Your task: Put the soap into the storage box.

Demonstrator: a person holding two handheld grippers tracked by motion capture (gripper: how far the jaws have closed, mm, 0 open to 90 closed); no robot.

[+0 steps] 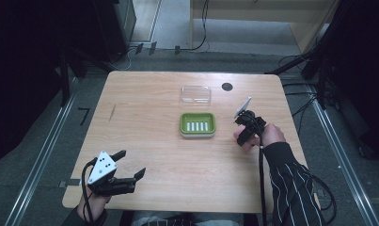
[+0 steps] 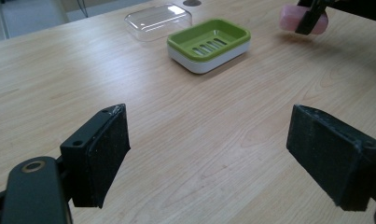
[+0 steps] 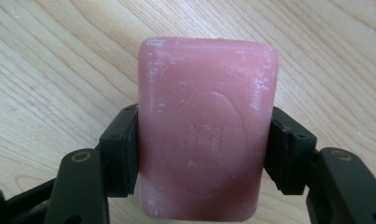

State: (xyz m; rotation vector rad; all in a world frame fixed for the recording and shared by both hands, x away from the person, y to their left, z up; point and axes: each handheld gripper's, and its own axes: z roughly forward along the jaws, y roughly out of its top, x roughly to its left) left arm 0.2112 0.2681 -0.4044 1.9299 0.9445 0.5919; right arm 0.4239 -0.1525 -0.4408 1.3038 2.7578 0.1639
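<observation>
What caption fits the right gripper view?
Right gripper shut on a pink soap bar above the wooden table.

The pink soap bar (image 3: 206, 128), stamped with an oval emblem, sits clamped across its 2 long sides, above the table at 3 o'clock of the green soap dish (image 1: 198, 124).

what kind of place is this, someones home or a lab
Most likely a lab or recording workspace, not a home: a bare wooden table stands between metal floor rails, loose cables run across the grey floor, and dark equipment racks stand around it.
</observation>
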